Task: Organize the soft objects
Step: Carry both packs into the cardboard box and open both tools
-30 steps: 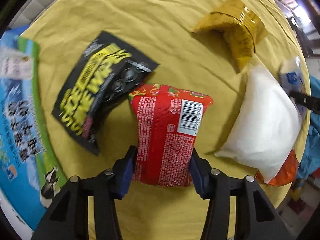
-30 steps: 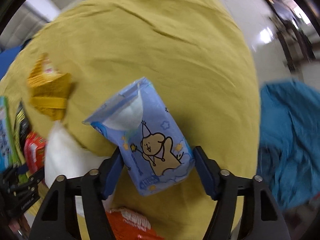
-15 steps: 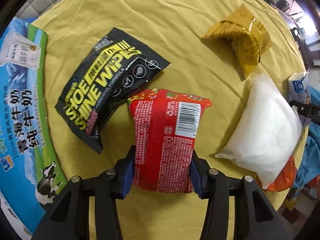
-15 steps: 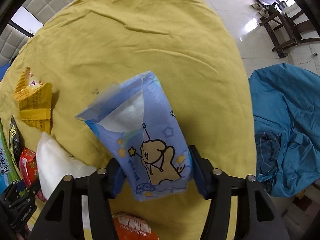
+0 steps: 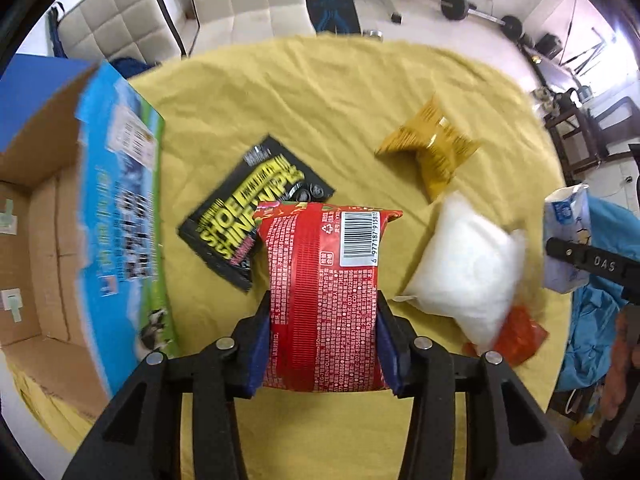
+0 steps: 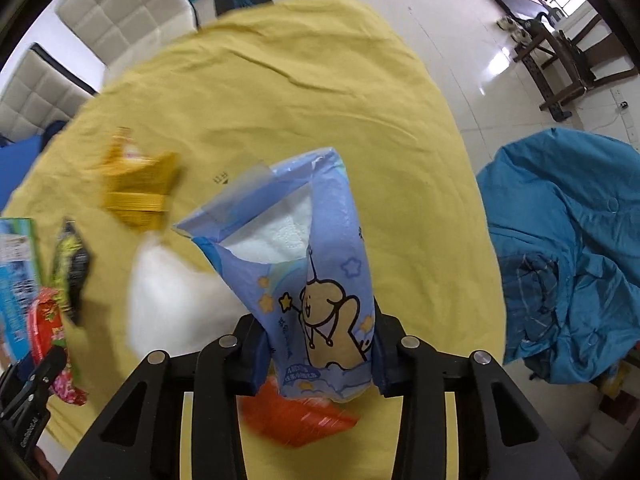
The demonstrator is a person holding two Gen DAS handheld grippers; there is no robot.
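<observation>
Yellow cloth point(image 5: 360, 92) covers the round table and carries most of the soft packets. From the left wrist view, the left gripper point(image 5: 322, 344) points down and its jaws are closing, the blue pads already pressing both sides of a red packet point(image 5: 320, 280) with a barcode label, which is pinched in at the waist between them and held above the cloth. Behind the packet lies a black pouch of shoe shine wipes point(image 5: 248, 208) with yellow lettering, flat on the cloth. To the left stands an open cardboard box point(image 5: 44, 248) with a blue and green printed flap; its inside shows bare brown board. Farther back on the right sits a gold foil packet point(image 5: 434, 152), crumpled, and nearer lies a plump white pillow-like bag point(image 5: 468, 264), overlapping an orange packet point(image 5: 516, 336) at the table's edge. From the right wrist view, the right gripper point(image 6: 318, 354) also points down with its jaws closing, the pads clamped on the lower part of a light blue tissue pack point(image 6: 312, 280) printed with a cartoon animal and stars; its top is torn open and white tissue shows inside. That pack hangs above the cloth, over the orange packet and just right of the white bag. A blue garment point(image 6: 568, 256) lies heaped off the table at right, above a glossy tiled floor point(image 6: 452, 36). Cream padded chairs point(image 5: 132, 20) stand beyond the table.
</observation>
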